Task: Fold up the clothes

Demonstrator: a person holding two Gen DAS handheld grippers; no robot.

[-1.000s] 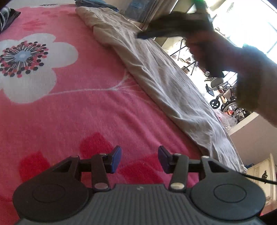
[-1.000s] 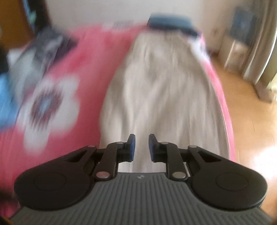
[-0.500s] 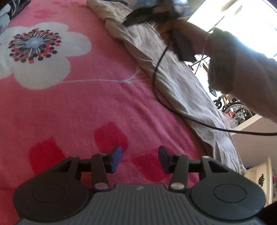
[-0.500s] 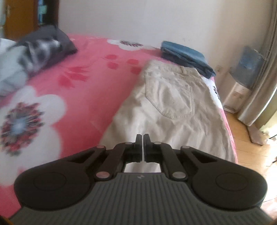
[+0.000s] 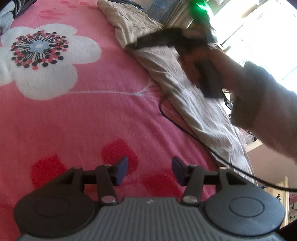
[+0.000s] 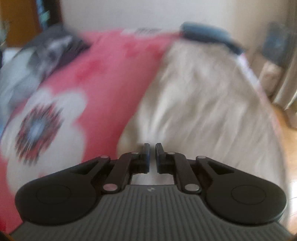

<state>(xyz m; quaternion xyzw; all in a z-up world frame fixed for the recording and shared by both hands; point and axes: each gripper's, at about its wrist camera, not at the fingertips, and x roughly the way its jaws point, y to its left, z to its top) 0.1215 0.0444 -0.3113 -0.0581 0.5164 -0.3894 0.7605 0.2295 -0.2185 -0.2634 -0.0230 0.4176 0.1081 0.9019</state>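
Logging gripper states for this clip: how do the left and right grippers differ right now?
The left gripper is wide open above bare pink blanket; the right gripper is nearly closed, with a narrow gap, above the beige trousers. The right view is motion-blurred; the left is sharp. Neither visibly holds anything.

Left wrist view: daylight enters from a window (image 5: pixel 259 33) at upper right, blown out to white with no detail. Pink blanket (image 5: pixel 92 115) evenly lit, sharp through centre and left. Hand (image 5: pixel 213 61) at upper right is backlit, dark and motion-smeared; a green light (image 5: pixel 199 5) at top edge flares. Fisheye bending strong toward the edges.

Right wrist view: heavy motion blur across the whole scene; beige garment (image 6: pixel 204 111) and flower print (image 6: pixel 40 128) streaked. Only the right gripper (image 6: pixel 152 157) at lower centre is sharp. Light soft, moderately bright.
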